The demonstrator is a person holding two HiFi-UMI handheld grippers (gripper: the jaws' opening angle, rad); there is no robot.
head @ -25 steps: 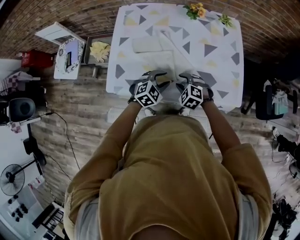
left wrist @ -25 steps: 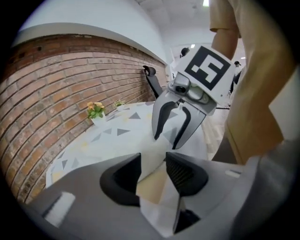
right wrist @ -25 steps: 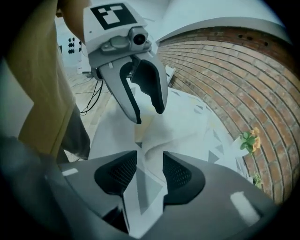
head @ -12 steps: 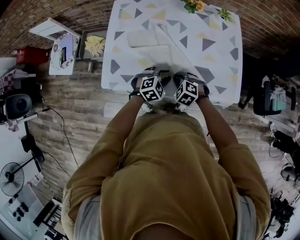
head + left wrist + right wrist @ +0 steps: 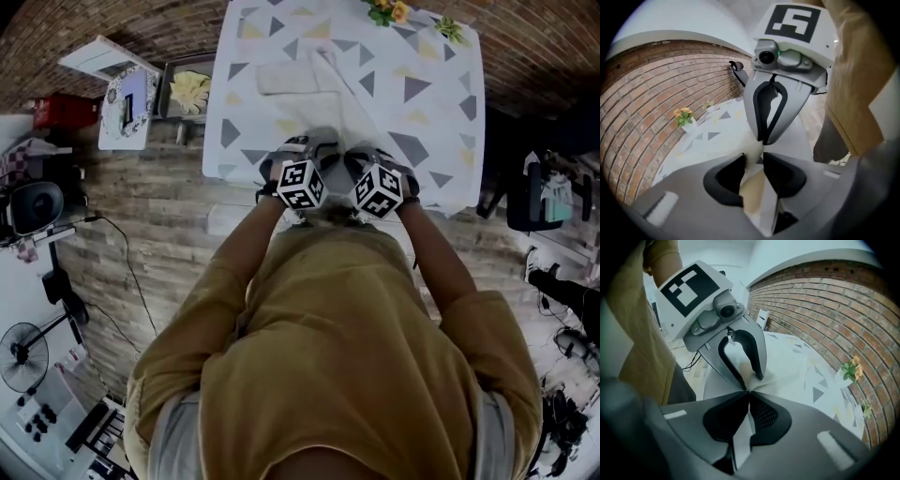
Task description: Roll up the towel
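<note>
A white towel lies lengthwise on the table with the triangle-patterned cloth. Both grippers sit side by side at its near end, close to the table's front edge. My left gripper pinches a raised fold of the towel between its pads. My right gripper is shut on the towel's edge, and the cloth puckers out from its closed tips. Each gripper view shows the other gripper right in front, almost tip to tip. The marker cubes hide the towel's near edge in the head view.
A small pot of yellow flowers stands at the table's far edge, also seen as the flower pot. Left of the table are a tray with something yellow and a patterned board. A brick floor surrounds the table.
The two grippers have drawn closer together at the towel's near end. Over the last half second they have hardly moved.
</note>
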